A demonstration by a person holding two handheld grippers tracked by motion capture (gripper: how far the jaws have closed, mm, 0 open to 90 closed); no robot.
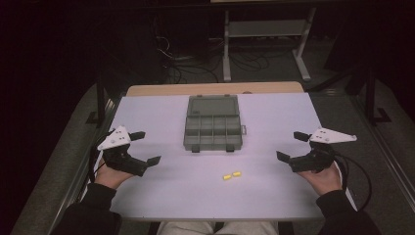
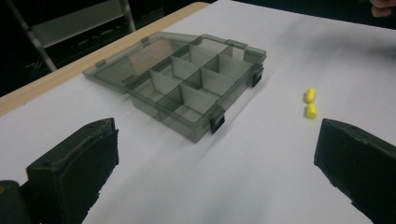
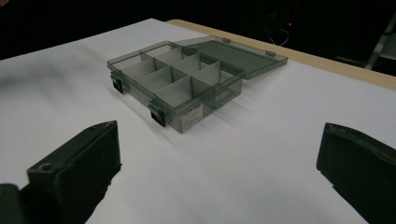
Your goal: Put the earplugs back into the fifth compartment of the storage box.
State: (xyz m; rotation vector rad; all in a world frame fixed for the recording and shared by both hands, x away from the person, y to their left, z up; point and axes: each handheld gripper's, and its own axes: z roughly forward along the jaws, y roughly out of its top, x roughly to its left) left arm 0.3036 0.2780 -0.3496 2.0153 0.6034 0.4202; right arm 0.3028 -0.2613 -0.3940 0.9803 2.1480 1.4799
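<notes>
Both hands rest low at the table's near corners, left gripper [image 1: 145, 147] and right gripper [image 1: 292, 146] spread wide, empty, angled inward toward the open box [image 1: 213, 123].

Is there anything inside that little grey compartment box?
The box lies open with its lid flat behind it; the compartments I can see look empty. Dividers hide some corners. Two yellow pieces lie outside it.

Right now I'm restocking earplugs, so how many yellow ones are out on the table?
2. One yellow earplug and a second yellow earplug lie side by side on the white table, just in front of the open organizer box, whose visible compartments look empty.
</notes>
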